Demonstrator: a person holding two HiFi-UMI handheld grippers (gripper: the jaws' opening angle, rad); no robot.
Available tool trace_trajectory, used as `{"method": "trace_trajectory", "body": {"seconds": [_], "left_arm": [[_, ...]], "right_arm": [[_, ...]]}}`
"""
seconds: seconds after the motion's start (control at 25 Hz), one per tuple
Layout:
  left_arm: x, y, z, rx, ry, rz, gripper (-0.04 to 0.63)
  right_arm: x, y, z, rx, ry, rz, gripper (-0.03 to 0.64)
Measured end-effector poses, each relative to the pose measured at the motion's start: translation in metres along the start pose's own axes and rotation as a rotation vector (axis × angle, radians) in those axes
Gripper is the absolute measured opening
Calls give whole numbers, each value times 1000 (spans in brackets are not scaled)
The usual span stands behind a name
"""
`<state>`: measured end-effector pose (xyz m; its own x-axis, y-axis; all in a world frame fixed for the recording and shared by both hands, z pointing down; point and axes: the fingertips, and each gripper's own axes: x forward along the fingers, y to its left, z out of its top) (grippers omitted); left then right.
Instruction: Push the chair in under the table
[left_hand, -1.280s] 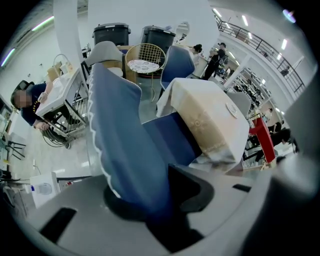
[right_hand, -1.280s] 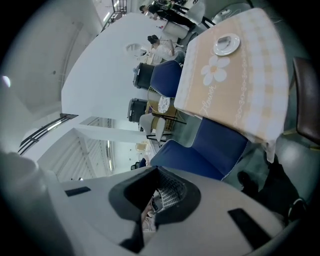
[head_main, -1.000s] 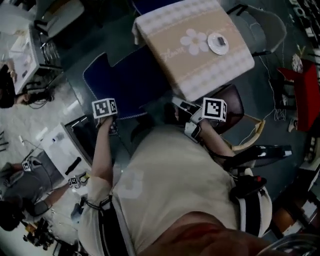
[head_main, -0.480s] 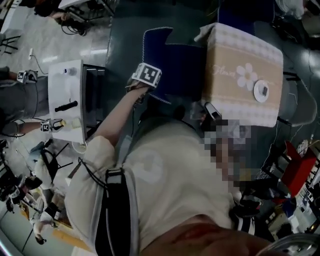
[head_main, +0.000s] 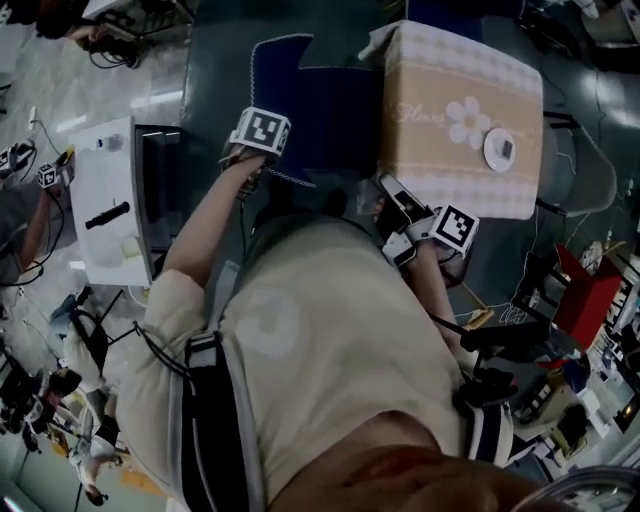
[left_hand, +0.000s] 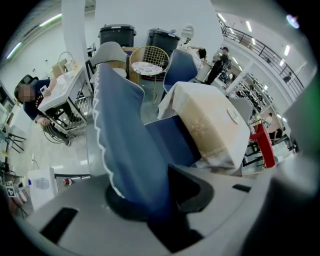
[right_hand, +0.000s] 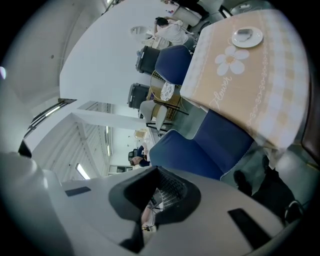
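My left claw (left_hand: 150, 196) is pinching the blue chair (head_main: 318, 105) by its backrest, seat partly under the table (head_main: 440, 185). Right claw (right_hand: 145, 215) is pressed together, empty, beside the table. The plate (head_main: 488, 157) on the table holds something small.

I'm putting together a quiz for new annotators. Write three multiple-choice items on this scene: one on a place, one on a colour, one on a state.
1. Where is the plate? A on the table; B on the floor; C on a shelf.
2. What colour is the chair? A red; B blue; C green.
3. What is the left gripper doing? A hanging open; B shut on the chair back; C shut on the plate.

1 A: the plate sits on the table's cloth.
2 B: seat and back are blue.
3 B: the left gripper view shows the chair back clamped between its sides.
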<state>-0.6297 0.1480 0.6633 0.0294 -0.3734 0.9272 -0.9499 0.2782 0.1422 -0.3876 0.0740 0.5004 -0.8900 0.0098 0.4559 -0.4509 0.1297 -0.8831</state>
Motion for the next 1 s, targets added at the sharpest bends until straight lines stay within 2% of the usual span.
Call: {"method": "trace_trajectory", "body": {"seconds": [0.08, 0.16, 0.64, 1.0], "left_arm": [[4, -15, -18, -65, 76, -79, 121], [3, -14, -24, -74, 109, -68, 121], [6, -18, -13, 18, 102, -63, 121], [5, -17, -3, 15, 83, -84, 121]], "right_arm": [[0, -2, 0, 15, -1, -6, 9], [-2, -2, 1, 35, -6, -10, 9], [-7, -2, -5, 59, -2, -16, 9], [-6, 6, -15, 73, -28, -19, 9]]}}
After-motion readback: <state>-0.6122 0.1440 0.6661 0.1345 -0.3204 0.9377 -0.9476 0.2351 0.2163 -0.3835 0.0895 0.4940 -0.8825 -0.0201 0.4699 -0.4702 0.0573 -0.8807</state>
